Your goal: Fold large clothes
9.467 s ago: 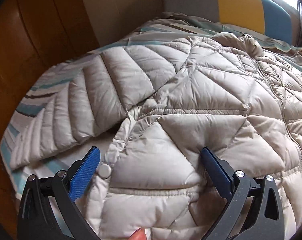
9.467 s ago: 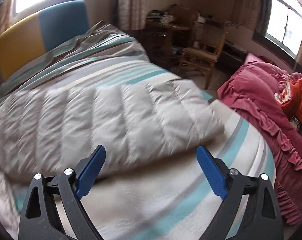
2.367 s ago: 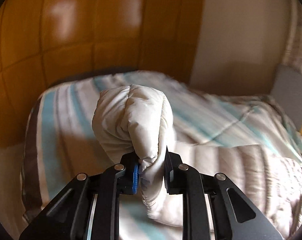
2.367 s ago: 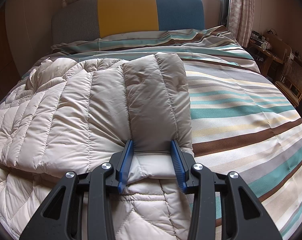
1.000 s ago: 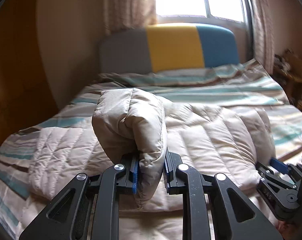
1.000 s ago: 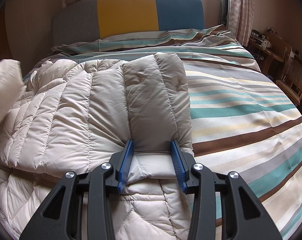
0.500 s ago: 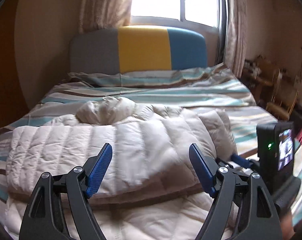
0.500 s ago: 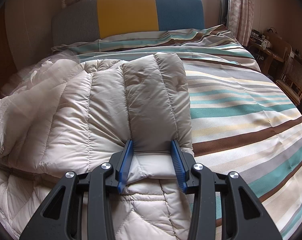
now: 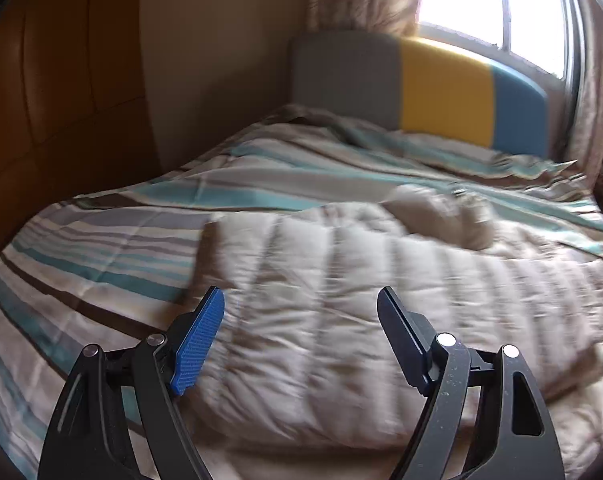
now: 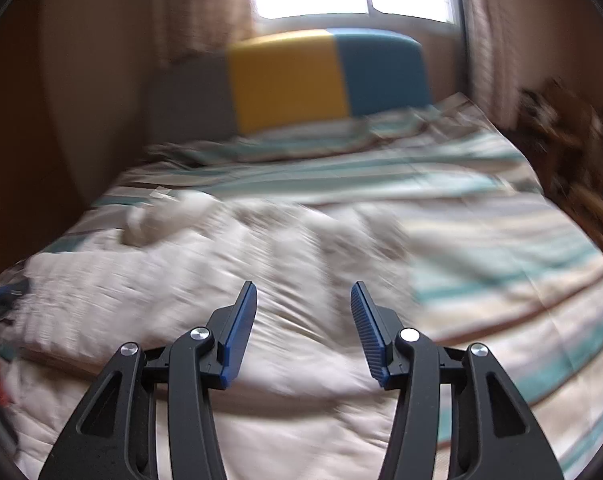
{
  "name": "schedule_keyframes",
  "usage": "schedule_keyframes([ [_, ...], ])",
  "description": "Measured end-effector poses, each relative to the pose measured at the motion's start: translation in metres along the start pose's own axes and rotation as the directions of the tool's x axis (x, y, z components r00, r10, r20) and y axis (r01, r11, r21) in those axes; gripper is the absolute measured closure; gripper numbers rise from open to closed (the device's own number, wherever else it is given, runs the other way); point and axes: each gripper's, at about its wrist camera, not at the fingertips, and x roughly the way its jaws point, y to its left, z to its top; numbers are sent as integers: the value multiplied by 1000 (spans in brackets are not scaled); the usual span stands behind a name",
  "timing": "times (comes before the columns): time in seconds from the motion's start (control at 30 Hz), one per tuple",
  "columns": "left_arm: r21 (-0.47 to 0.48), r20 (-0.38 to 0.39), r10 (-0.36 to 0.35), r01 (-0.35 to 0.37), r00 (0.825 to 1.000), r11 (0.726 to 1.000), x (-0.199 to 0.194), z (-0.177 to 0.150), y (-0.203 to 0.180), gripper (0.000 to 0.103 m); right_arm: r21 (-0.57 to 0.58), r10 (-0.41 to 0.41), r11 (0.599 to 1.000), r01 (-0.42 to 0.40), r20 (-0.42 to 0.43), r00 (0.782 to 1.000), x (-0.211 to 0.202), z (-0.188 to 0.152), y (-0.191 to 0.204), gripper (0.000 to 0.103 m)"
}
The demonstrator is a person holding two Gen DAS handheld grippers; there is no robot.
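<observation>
While both tools hang free above the bed, the beige quilted down jacket lies across the centre and lower half of each view on the striped teal, brown and cream bedspread. In the left wrist view a ribbed sleeve panel rests folded over the body of the garment, its cuff end at centre left of the frame; a rumpled lump, probably the hood or collar, sits at upper right of the jacket. The left gripper has its blue-padded fingers wide apart with nothing between them, and the right gripper has its fingers parted and likewise empty, above the jacket. The grey, yellow and blue padded headboard closes the far end of the bed under the window.

Progress, as a judgement: both sleeves appear folded inward, so the first stage looks done; the lengthwise fold of the body, and any tidying of the hood lump, remain.

Compared with the views half a second before: the right gripper, then clamped on the sleeve cuff, has let go and lifted, and its view is now motion-blurred. The left gripper, already spread, has swung toward the left side of the bed, so the wooden panel wall fills the upper left of its frame.
</observation>
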Motion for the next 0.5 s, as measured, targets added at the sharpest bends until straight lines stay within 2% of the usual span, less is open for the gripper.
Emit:
schedule_keyframes([
  [0.07,-17,-34,-4,3,999,1000,17,-1,7,25,-73,42,996,-43,-23,999,14,6,30,54],
  [0.13,-32,-63,-9,7,998,999,28,-5,14,25,-103,70,991,-80,-92,993,43,7,53,57],
  [0.27,-75,-103,-5,-3,995,997,48,-15,25,25,-21,79,996,-84,-193,978,94,1,60,58],
  [0.4,-173,-168,-57,28,984,985,73,-24,47,23,-5,74,997,-76,-207,975,127,-11,55,57],
  [0.5,-159,-186,-49,19,981,987,78,-25,44,22,-31,46,998,-53,-206,978,131,-14,59,57],
])
